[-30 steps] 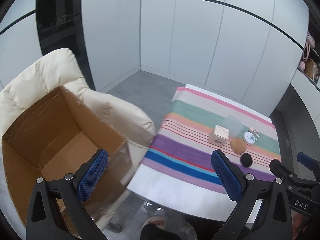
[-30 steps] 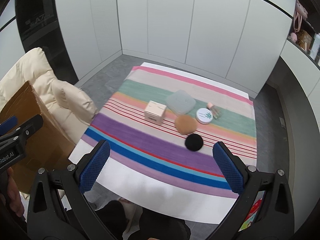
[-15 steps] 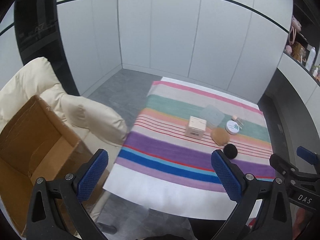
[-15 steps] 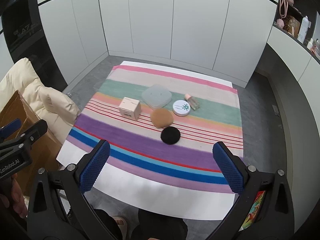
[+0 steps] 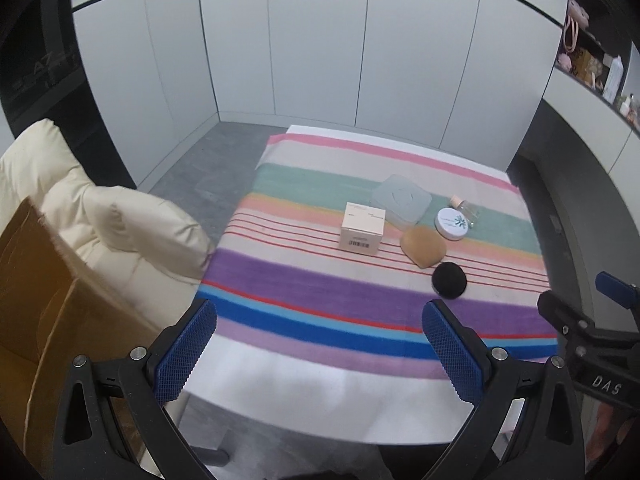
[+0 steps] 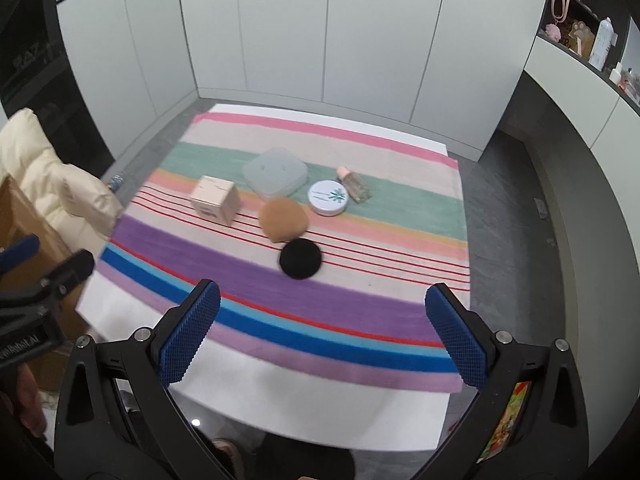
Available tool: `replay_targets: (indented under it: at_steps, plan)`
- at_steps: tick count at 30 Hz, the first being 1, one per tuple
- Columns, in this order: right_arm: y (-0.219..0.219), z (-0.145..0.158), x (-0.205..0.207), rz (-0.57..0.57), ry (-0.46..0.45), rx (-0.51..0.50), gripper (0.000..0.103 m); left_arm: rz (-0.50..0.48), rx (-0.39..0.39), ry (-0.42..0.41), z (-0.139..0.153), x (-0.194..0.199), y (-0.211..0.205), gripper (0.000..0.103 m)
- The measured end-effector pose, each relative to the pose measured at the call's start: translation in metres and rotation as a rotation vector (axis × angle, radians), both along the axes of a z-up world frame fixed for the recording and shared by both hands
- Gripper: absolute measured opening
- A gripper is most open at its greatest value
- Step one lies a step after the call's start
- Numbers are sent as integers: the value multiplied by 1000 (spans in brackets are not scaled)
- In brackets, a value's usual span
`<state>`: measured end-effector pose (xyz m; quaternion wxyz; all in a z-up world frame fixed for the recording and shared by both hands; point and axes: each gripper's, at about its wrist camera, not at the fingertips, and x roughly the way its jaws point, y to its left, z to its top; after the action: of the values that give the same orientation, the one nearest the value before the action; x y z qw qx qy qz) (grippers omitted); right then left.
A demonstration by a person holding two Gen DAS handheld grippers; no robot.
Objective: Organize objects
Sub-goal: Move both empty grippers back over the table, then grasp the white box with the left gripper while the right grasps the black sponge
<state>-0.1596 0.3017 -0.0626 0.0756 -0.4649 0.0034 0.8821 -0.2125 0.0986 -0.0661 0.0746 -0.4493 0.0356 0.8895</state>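
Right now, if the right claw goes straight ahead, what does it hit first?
Likely the black pad: it lies nearest, about centred ahead of the open right claw, on the striped cloth. Nothing stands in between. Depth is unclear, so it may meet the cloth short of it.

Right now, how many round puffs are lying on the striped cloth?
2. The tan puff lies mid-cloth, just right of the pink box. The black puff lies right in front of it, nearer the tongs, their edges apparently touching. Nothing seems to hide another.
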Motion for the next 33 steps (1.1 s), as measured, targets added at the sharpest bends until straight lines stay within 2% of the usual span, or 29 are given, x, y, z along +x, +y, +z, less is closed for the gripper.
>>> replay_targets:
  at_steps: [6,12,16,20,25,26,28,30,33]
  plan:
    - [15,-34,-21,5,-51,-52,103,-85,-91,2,-36,-23,29,103]
    - [17,-68,-50,44,-71,-40,103,-91,-67,-58,-78,-53,36,103]
    - [19,-100,-69,75,-112,-53,97,-65,-48,-84,-103,-72,33,102]
    - [20,-129,-89,76,-137,-69,95,-72,-68,-100,-122,-86,38,102]
    - [17,-160,-105,78,-177,-81,80,-71,-38,-126,-141,-102,41,102]
    - [16,-163,-106,78,-179,-82,80,-75,-44,-124,-144,-105,44,102]
    - [12,-164,-106,95,-142,-54,75,-84,-38,-124,-150,-110,48,102]
    - [11,-162,-107,118,-125,-61,60,-90,-31,-124,-153,-115,52,102]
    - [14,-161,-109,108,-111,-68,57,-97,-10,-113,-154,-121,57,102]
